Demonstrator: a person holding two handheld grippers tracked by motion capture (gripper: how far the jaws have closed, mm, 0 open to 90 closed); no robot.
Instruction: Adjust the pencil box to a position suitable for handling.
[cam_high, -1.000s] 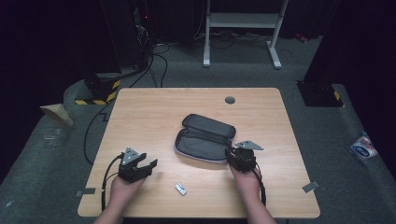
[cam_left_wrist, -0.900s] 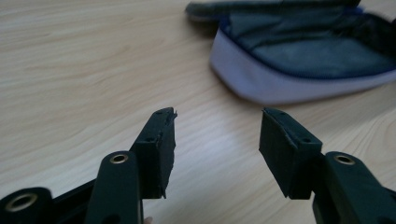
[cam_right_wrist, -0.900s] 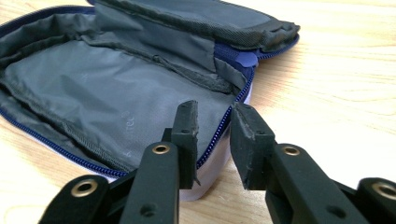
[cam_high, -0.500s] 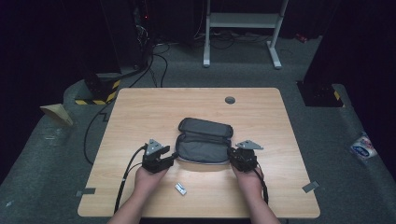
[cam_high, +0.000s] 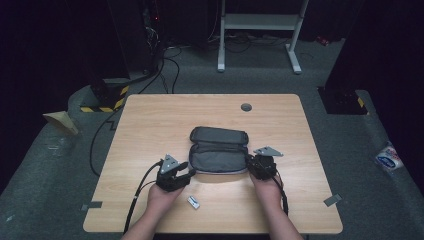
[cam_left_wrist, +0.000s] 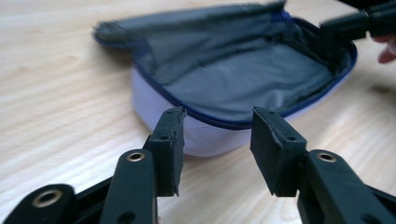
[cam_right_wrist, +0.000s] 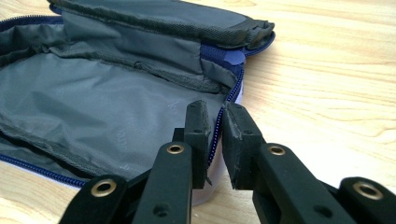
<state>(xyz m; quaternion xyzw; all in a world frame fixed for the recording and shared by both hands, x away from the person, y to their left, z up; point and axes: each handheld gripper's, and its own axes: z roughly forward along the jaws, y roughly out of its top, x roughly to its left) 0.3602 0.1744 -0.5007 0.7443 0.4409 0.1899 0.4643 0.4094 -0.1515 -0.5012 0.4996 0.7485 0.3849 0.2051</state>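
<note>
Soft grey fabric zip pouch (cam_high: 218, 150), oblong, blue zipper edge, lid flopped open, mid wooden table (cam_high: 150, 120). Right gripper (cam_right_wrist: 214, 122) clamped on pouch rim by zipper, right end. Left gripper (cam_left_wrist: 217, 135) jaws just closing, apart, nothing between them, just short of pouch's left end. Small white flat piece (cam_high: 193, 202) near front edge.

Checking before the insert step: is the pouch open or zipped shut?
Open. The pouch lies with its lid folded back, grey lining exposed and nothing visible inside; the right gripper pinches its zipper rim.

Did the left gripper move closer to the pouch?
Yes. The left gripper slid right across the table up to the open pouch, its jaws closing meanwhile.
</note>
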